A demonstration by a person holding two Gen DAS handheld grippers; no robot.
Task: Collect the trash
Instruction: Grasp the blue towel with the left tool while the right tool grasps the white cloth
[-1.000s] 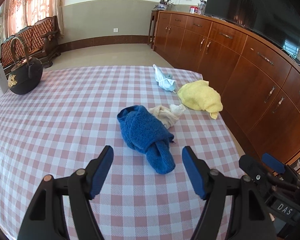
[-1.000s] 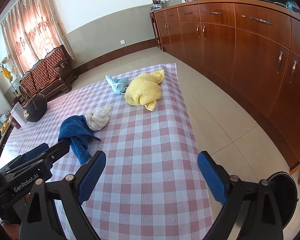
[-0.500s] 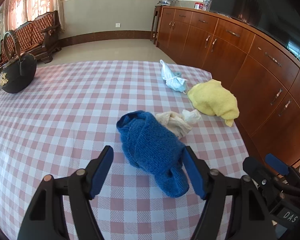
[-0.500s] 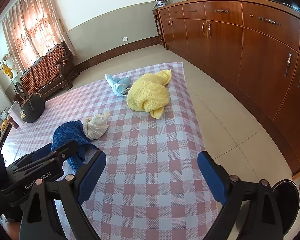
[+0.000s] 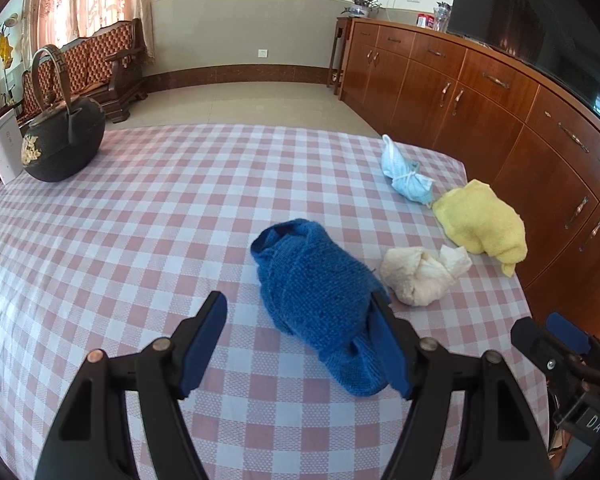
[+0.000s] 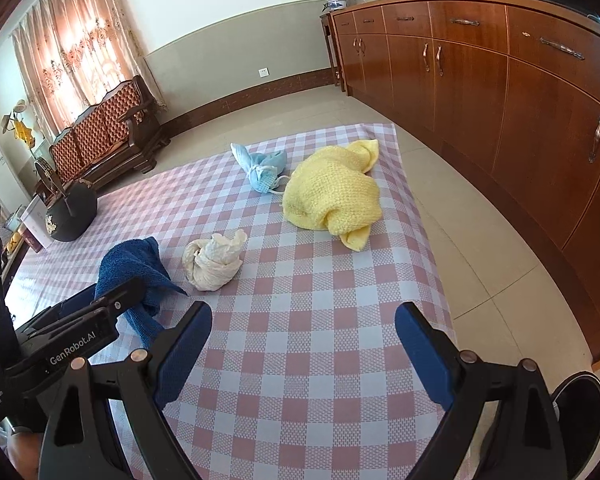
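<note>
A crumpled dark blue cloth point(image 5: 316, 292) lies on the checked tablecloth, and also shows in the right wrist view point(image 6: 134, 268). My left gripper point(image 5: 300, 344) is open, low over the table, its right finger against the cloth's near end. A cream wad point(image 5: 416, 276) point(image 6: 214, 260) lies just right of it. A yellow cloth point(image 5: 482, 220) point(image 6: 332, 194) and a light blue tied bundle point(image 5: 406, 178) point(image 6: 262, 170) lie farther off near the table's right edge. My right gripper point(image 6: 302, 348) is open and empty above the near right of the table.
A black iron kettle point(image 5: 62, 140) and a white box point(image 5: 4, 152) stand at the far left. A wooden cabinet run point(image 6: 500, 80) lines the right wall. A black round bin point(image 6: 576, 412) stands on the floor at lower right. A wooden sofa point(image 5: 96, 68) stands beyond the table.
My left gripper has moved forward and down onto the blue cloth, which now sits between its fingers. My right gripper has moved forward a little over the table.
</note>
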